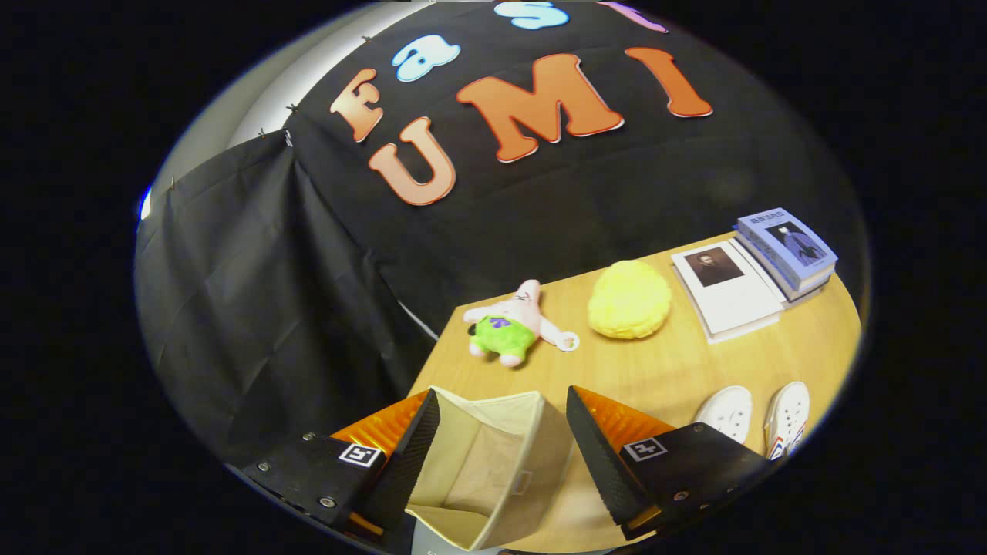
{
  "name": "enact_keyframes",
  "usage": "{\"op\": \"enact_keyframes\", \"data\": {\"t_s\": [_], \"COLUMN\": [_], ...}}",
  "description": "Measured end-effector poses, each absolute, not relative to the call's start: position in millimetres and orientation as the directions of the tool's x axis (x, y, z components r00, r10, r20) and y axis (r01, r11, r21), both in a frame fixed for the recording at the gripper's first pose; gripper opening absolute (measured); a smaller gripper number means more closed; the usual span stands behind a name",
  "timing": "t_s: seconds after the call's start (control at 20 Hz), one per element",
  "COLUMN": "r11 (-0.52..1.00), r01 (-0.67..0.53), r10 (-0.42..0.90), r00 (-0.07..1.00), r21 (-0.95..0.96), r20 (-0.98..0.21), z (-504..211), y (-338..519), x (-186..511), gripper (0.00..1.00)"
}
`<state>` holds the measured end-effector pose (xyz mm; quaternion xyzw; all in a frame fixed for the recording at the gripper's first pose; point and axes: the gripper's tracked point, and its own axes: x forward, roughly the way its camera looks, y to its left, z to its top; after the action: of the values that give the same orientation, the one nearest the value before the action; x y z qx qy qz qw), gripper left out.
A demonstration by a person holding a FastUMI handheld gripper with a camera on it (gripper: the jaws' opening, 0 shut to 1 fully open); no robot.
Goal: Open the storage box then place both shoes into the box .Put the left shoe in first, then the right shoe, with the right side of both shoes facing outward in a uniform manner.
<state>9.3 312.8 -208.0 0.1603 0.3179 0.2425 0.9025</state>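
Observation:
A beige fabric storage box [493,462] stands open on the wooden table [663,370], right under and between my fingers; its inside looks bare. My gripper [501,420] hovers above it, open, with nothing between the two black ridged fingers [594,447]. Two white shoes [759,416] lie side by side on the table to the right of the right finger, toes pointing away from me; the right finger's housing hides their heels.
Beyond the fingers lie a pink star-shaped plush toy in green shorts [510,324] and a yellow fluffy ball [628,299]. Further right, a white book [725,289] lies beside a stack of blue books [786,250]. The table's left edge runs close beside the box.

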Motion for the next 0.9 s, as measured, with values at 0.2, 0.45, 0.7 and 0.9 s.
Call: {"op": "enact_keyframes", "data": {"t_s": [0.2, 0.45, 0.7, 0.9], "r11": [0.898, 0.960, 0.972, 0.970], "r01": [-0.216, -0.058, 0.039, 0.082], "r10": [0.416, 0.232, 0.145, 0.125], "r00": [0.701, 0.719, 0.680, 0.642], "r21": [0.383, 0.276, 0.233, 0.229], "r20": [-0.579, -0.656, -0.719, -0.757], "z": [-252.1, -305.8, -352.1, -392.8], "y": [249.5, 168.8, 129.4, 118.5], "x": [6.7, -1.6, -10.6, -7.6], "gripper": [0.98, 0.98, 0.92, 0.76]}}
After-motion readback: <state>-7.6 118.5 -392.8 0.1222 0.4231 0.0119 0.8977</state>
